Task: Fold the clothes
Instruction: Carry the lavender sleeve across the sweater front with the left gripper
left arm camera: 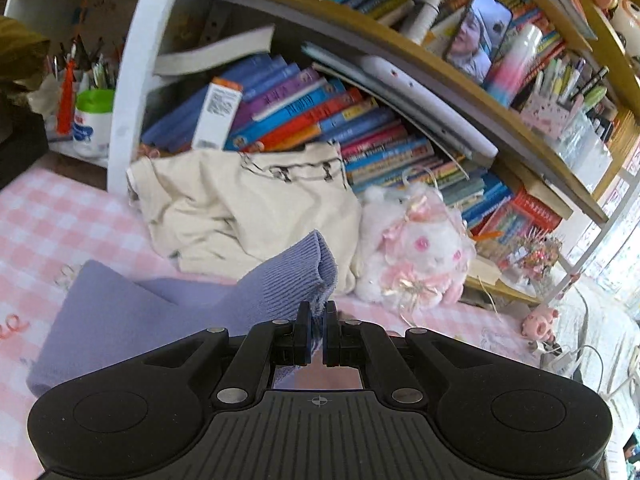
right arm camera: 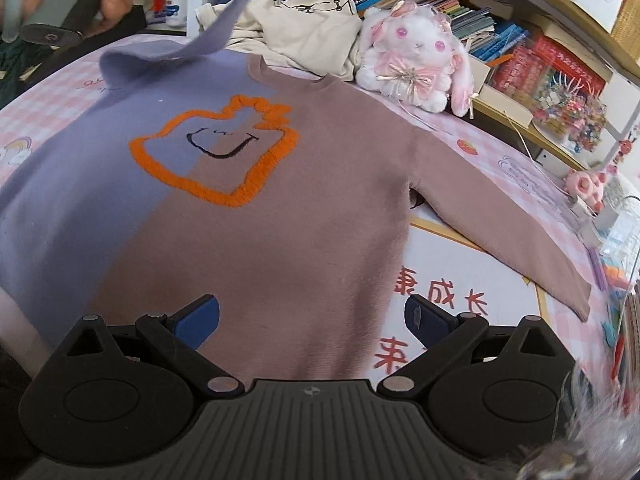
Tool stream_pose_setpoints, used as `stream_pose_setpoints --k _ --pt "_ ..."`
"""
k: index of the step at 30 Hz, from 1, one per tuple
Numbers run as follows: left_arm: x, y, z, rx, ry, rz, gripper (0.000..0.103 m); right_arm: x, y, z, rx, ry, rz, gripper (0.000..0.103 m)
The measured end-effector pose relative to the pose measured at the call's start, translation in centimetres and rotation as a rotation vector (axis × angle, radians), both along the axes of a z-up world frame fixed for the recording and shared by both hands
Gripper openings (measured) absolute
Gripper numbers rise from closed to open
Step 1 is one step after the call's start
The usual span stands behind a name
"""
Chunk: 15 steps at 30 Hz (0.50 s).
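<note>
Two grippers work here. We see the sweater [right arm camera: 248, 216] lying flat in the middle of the right wrist view, its mauve sleeve [right arm camera: 504, 224] running toward the lower right. Our left gripper [left arm camera: 316, 312] is clamped on the lilac cuff [left arm camera: 316, 264], lifted at the upper left of that view. Our right gripper [right arm camera: 312, 316] stands wide apart over the hem, holding nothing, and is nearer the mauve sleeve. We judge the lilac sleeve goes across the chest next.

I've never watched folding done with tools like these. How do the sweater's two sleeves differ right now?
The purple sleeve is lifted off the bed, its ribbed cuff pinched in the shut left gripper; the brown sleeve lies flat, stretched outward, untouched. The right gripper hovers open. Both sleeves belong to one sweater.
</note>
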<state>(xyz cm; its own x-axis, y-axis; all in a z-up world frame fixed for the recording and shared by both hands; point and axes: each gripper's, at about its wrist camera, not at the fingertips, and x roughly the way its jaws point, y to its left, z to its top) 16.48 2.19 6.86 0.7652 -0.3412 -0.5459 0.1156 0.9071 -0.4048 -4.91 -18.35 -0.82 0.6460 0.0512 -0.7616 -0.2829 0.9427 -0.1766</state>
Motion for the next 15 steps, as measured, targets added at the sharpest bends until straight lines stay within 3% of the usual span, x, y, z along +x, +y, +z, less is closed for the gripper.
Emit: stream_pose_setpoints --k 15 --pt "0.0 -6.8 -2.1 0.057 0.054 -0.099 0.003 0.3 -4.2 -0.4 0.017 0.010 -0.032 0.100"
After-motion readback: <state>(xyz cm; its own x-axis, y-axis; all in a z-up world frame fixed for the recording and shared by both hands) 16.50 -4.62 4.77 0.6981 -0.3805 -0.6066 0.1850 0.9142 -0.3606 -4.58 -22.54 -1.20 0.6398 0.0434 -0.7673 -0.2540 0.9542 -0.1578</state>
